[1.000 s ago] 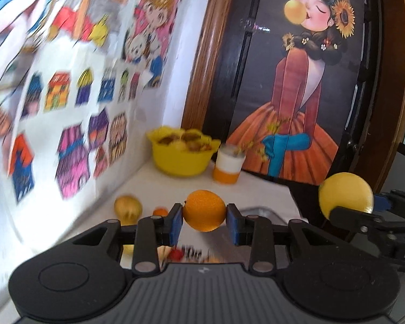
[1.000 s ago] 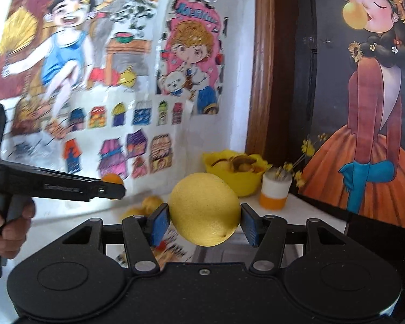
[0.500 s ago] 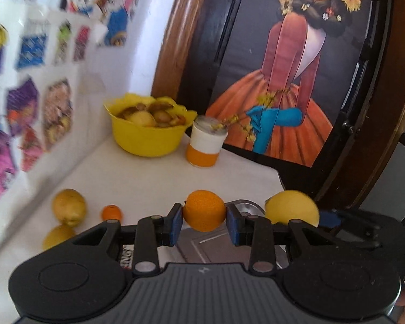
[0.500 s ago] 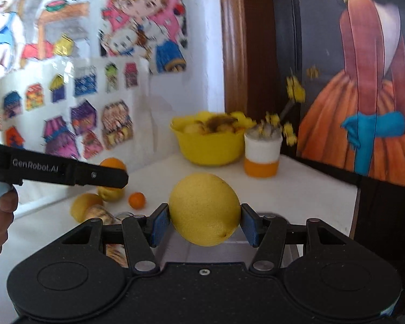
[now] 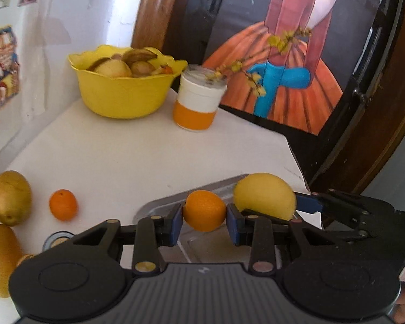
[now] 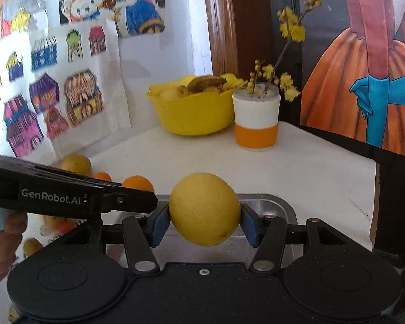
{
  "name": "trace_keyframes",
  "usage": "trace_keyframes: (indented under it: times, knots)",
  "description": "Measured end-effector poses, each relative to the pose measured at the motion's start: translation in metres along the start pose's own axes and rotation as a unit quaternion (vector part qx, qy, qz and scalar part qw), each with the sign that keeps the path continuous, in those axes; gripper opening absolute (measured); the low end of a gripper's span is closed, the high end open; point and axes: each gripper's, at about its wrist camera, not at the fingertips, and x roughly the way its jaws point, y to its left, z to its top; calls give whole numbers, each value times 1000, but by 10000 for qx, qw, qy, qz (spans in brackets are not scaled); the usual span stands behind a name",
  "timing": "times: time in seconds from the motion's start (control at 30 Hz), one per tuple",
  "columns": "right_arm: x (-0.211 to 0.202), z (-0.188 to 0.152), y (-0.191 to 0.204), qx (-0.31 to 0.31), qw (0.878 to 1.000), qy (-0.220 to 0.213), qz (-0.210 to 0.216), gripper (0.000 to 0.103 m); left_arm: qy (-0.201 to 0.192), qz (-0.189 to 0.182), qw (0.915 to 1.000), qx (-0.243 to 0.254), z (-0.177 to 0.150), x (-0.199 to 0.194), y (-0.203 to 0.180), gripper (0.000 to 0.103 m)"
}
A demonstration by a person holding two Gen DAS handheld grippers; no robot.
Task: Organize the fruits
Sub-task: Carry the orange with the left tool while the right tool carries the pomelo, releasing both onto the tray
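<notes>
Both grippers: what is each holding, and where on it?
Left gripper pinches the orange across its sides; right gripper pinches the lemon across its sides.

Metal tray [image 5: 159,205] mostly hidden behind both claws and fruit.

Setting: a lived-in home room, not a lab or shop. Evidence — hand-coloured children's drawings [image 6: 75,81] of houses and cartoon figures taped to the white wall on the left; a painted poster [image 5: 289,62] of a figure in an orange gown fixed to a dark, wood-framed door at the far side; a white bench [image 5: 148,145] carrying a yellow fruit bowl [image 5: 121,94] and a small cup of yellow flower sprigs [image 6: 256,118].
</notes>
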Motion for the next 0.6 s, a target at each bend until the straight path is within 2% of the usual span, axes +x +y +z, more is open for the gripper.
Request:
trace_keyframes:
  times: [0.3,0.47,0.57,0.6]
  knots:
    - [7,-2,-10,-84,9997,193,-116,58,370,423,9977,-384,1,28,6,38]
    - [9,-3,-10,-202,9991,272,-238,58,744,693,9945,-256,-3,42,-4,38]
    - [11,-4,-10,-255,9986,327,-330,58,697,721,9947,-237,-5,44,-7,38]
    - [12,-5,-11,-238,9985,346,-343,58,691,726,9946,-265,-5,44,-6,41]
